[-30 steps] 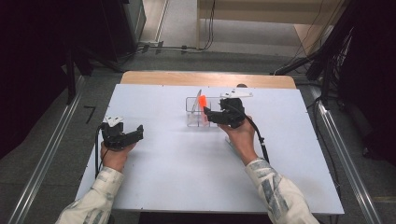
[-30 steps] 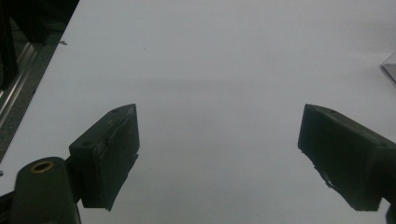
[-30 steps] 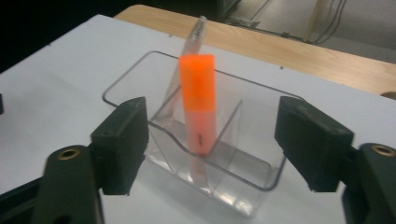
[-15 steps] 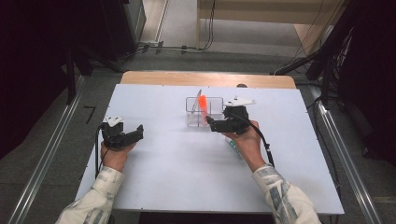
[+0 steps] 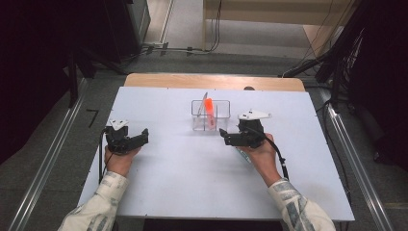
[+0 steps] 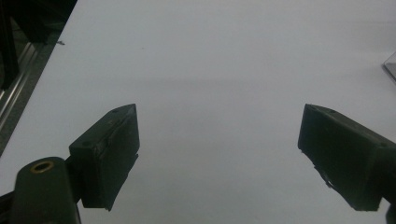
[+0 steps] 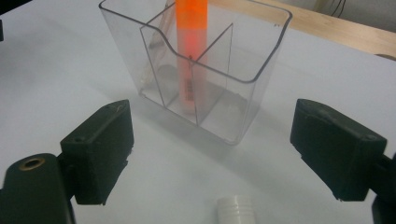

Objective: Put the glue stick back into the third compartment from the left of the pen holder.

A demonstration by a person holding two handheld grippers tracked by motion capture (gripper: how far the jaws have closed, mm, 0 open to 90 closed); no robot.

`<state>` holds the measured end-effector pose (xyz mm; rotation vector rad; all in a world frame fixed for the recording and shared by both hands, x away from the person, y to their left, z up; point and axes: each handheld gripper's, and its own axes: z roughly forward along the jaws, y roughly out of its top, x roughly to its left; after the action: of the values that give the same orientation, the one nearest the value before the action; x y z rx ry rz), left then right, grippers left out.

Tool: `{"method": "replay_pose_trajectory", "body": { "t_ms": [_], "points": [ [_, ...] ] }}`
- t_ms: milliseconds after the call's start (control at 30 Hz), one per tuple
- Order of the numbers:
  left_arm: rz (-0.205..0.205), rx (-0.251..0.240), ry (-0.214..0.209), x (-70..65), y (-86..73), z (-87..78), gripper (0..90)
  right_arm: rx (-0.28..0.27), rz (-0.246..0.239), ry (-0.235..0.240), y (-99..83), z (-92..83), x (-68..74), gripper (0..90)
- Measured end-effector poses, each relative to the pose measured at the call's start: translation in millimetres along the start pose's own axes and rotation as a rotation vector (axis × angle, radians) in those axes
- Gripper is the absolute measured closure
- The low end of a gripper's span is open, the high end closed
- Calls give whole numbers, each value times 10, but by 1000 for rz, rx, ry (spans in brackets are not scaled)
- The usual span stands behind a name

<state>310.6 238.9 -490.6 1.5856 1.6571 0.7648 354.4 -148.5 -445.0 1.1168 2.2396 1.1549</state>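
In the high view the clear plastic organizer [image 5: 210,116] stands on the white table [image 5: 192,183] just ahead of the right gripper [image 5: 225,136], with an orange marker [image 5: 209,106] leaning upright in it; the left gripper [image 5: 141,138] sits well apart to the side, its jaws spread with nothing between them. In the left gripper view the left gripper [image 6: 219,140] looks over bare table between its parted jaws. In the right gripper view the right gripper [image 7: 210,140] has its jaws released, having just been opening, with nothing between them; the organizer [image 7: 243,88] stands ahead of and between the two jaws, and the marker [image 7: 190,51] stands in a middle compartment beyond the jaw tips. A white ribbed cap [image 7: 236,210], perhaps of a bottle, lies near the bottom edge between the jaws. The marker should be light, stiff and smooth, so likely slippery; grasping its upper barrel above the rim seems best. The organizer looks light, thin-walled and easily tipped.
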Motion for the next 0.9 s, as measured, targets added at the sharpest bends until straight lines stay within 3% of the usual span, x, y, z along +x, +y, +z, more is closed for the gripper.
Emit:
{"method": "replay_pose_trajectory", "body": {
  "t_ms": [667, 900],
  "points": [
    [-5, -6, 0, 6, 0, -12, 130, 25, 7, -16, -299, -94, -60, 124],
    [-4, -7, 0, 8, 1, -16, 130, 58, -15, -15, -392, -22, -95, 188]
  ]
}}
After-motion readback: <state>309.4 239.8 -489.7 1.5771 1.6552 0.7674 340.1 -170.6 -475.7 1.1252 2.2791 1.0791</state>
